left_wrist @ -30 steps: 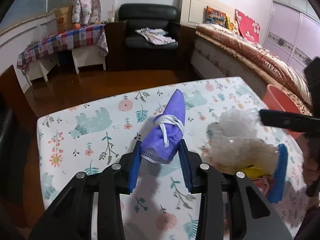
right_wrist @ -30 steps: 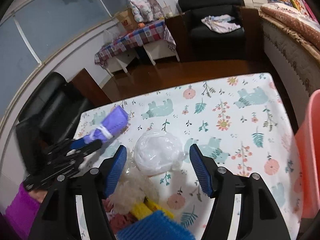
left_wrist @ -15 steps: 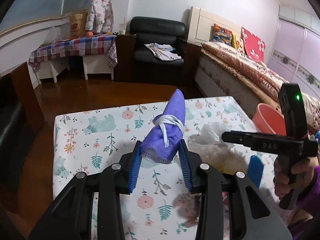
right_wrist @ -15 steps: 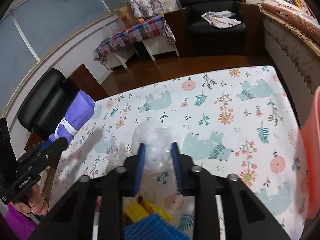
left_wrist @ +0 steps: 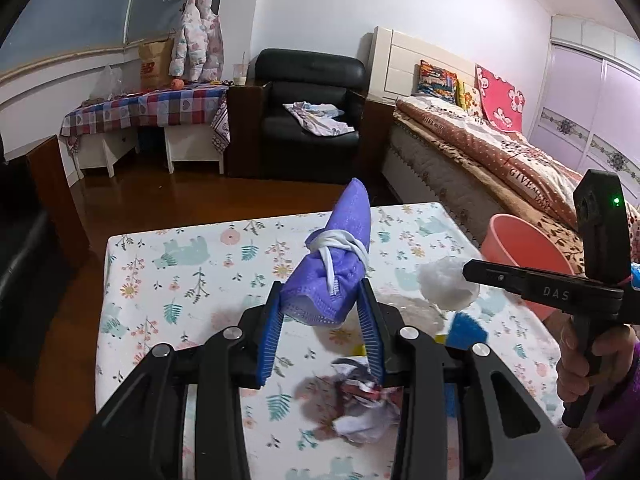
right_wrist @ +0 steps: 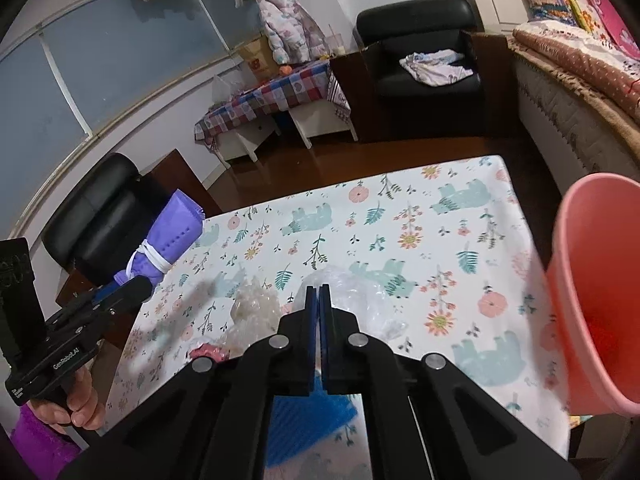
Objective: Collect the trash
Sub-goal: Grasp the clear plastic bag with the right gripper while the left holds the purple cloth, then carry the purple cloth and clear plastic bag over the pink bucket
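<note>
A pink bucket (right_wrist: pixel 592 292) stands at the right edge of the table (right_wrist: pixel 460 216), tilted toward the camera in the right wrist view; its inside shows only bare reddish wall, and its bottom is out of view.

The left hand-held gripper (left_wrist: pixel 320 320) is about half open and clamped on a rolled purple mask (left_wrist: pixel 336 256) tied round with its white ear loop; the roll sticks up between the blue pads, lifted clear of the table.

The right hand-held gripper (right_wrist: pixel 319 300) has its jaws pressed together. In the left wrist view a white wad of crinkled plastic (left_wrist: pixel 448 284) sits at its tip, pinched there and held above the table near the bucket's rim.

On the table lie a crumpled paper wrapper (left_wrist: pixel 360 408), a clear wad of film (right_wrist: pixel 256 304) and a blue and yellow thing (left_wrist: pixel 466 328), all near the front edge.
</note>
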